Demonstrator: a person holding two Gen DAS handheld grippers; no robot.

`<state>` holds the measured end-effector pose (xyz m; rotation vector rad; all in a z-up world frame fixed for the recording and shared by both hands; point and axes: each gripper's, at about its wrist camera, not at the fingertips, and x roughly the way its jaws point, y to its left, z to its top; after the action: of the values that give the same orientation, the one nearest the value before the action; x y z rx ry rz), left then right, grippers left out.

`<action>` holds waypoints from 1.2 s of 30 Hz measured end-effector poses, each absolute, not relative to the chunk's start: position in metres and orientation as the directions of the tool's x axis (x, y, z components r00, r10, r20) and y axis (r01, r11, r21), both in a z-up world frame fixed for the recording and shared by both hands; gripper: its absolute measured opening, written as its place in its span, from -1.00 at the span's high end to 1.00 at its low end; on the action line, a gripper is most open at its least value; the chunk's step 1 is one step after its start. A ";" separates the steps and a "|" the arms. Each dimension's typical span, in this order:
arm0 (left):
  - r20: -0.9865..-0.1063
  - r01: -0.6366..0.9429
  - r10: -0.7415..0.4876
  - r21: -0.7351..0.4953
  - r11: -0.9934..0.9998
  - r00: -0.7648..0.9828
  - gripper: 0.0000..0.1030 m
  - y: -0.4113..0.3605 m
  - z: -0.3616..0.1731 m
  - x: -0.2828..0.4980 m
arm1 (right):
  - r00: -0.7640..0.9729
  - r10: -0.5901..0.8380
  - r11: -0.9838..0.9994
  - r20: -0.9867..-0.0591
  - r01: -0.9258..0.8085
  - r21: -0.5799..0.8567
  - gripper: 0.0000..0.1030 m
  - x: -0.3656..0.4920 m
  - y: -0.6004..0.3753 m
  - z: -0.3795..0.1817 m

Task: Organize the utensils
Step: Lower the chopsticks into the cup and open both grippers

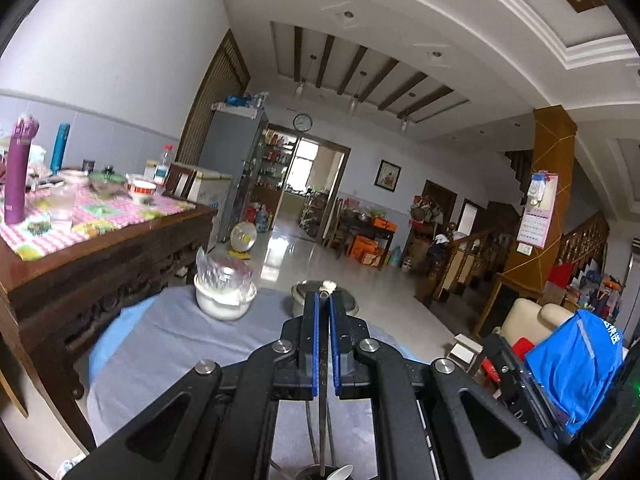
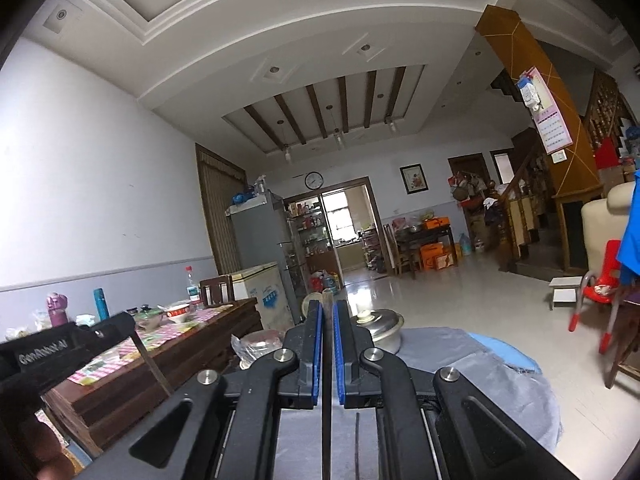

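Observation:
My left gripper [image 1: 325, 298] is shut on a slim metal utensil handle [image 1: 321, 424] that runs straight between the blue pads, its pale rounded end [image 1: 327, 287] poking past the fingertips. Its lower end reaches down to a dark holder [image 1: 320, 474] with a spoon bowl beside it. My right gripper [image 2: 328, 304] is shut on a dark thin stick-like utensil [image 2: 327, 420], brownish at its tip. Both grippers hover level over a round table in a grey cloth [image 1: 168, 352] [image 2: 480, 364]. The left gripper's black body [image 2: 60, 354] shows at the left of the right wrist view.
A white bowl under plastic wrap [image 1: 224, 292] [image 2: 256, 344] and a lidded metal pot [image 1: 348, 304] [image 2: 380, 328] stand at the table's far side. A dark wooden table [image 1: 120, 240] with bottles and dishes is to the left. A red chair [image 2: 600, 280] stands right.

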<state>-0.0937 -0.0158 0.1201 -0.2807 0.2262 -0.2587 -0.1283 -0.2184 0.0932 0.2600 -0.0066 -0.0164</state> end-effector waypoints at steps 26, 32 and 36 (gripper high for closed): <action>-0.320 0.235 -0.312 -0.256 0.938 0.895 0.89 -0.024 0.089 -0.088 | 0.991 0.067 0.955 -0.113 -0.031 0.294 0.83 -0.121 -0.221 0.064; -0.295 0.249 -0.321 -0.256 0.934 0.900 0.37 -0.016 0.095 -0.100 | 0.995 0.074 0.935 -0.067 -0.046 0.352 0.83 -0.138 -0.239 0.077; -0.273 0.256 -0.318 -0.239 0.936 0.908 0.16 -0.013 0.102 -0.113 | 0.998 0.065 0.911 -0.028 -0.048 0.409 0.79 -0.152 -0.258 0.088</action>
<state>-0.1130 -0.0133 0.1017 -0.2010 0.3144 -0.2985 -0.1521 -0.2582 0.0879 0.4209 0.0411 0.0582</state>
